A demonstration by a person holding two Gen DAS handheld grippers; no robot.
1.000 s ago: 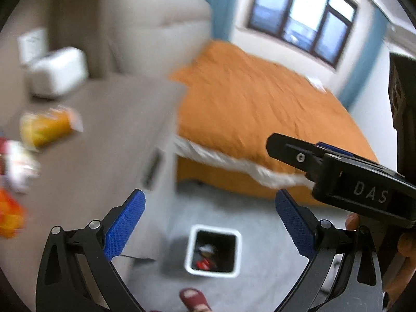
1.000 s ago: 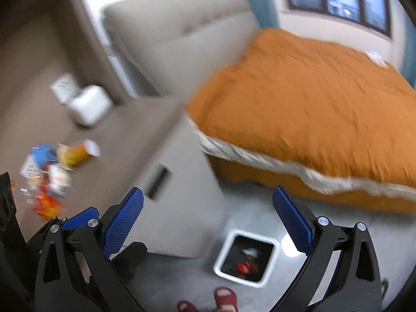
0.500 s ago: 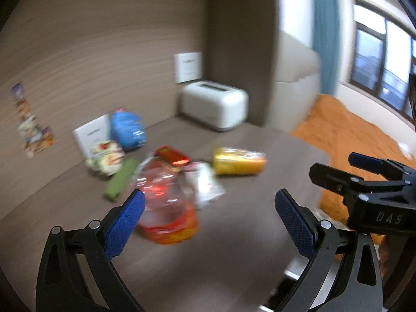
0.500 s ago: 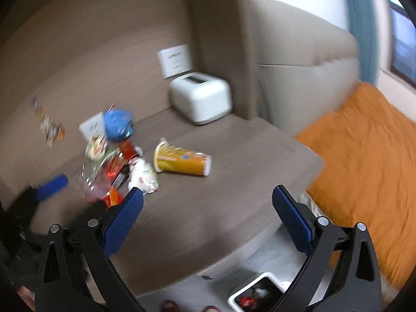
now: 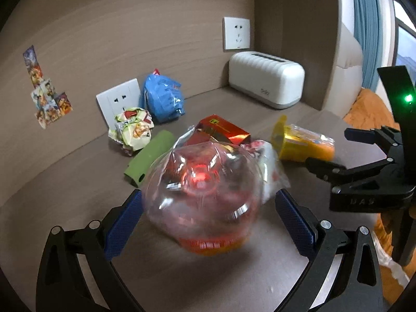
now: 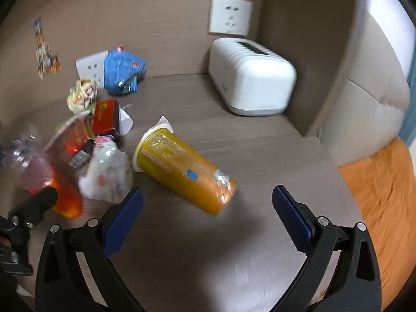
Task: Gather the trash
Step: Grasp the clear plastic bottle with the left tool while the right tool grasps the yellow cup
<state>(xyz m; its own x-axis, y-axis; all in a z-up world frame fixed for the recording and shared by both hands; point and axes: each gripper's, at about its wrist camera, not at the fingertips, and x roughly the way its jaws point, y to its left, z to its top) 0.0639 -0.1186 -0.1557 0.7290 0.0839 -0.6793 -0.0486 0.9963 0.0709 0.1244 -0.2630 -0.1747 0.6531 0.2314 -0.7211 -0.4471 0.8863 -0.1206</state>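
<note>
Fingers (image 5: 124, 223) of the left gripper (image 5: 208, 221) are spread wide on either side of a clear plastic bottle (image 5: 202, 195), which lies on the tabletop (image 5: 78, 182) with its orange-labelled end toward the camera; whether the pads touch it I cannot tell, since the bottle is blurred. The right gripper (image 6: 208, 208) is also spread, empty, with a yellow cup (image 6: 182, 166) lying on its side just ahead of it. Taking the white toaster-shaped box (image 5: 267, 80) as the landmark, the trash pile sits well to its left and nearer the camera: a red carton (image 5: 223, 128) behind the bottle, a green wrapper (image 5: 149, 156), a crumpled snack packet (image 5: 134, 130) and a blue bag (image 5: 163, 98) against a wall socket plate (image 5: 117, 98). The bottle looks light, thin-walled and slick, likely to dent or squirt sideways, so a hold across its belly seems safest. The cup should be light and crushable too; gripping across the body near the rim would suit. The tabletop is smooth brown wood grain set in a wall niche, with an orange bed (image 6: 384, 187) to the right of the box.
</note>
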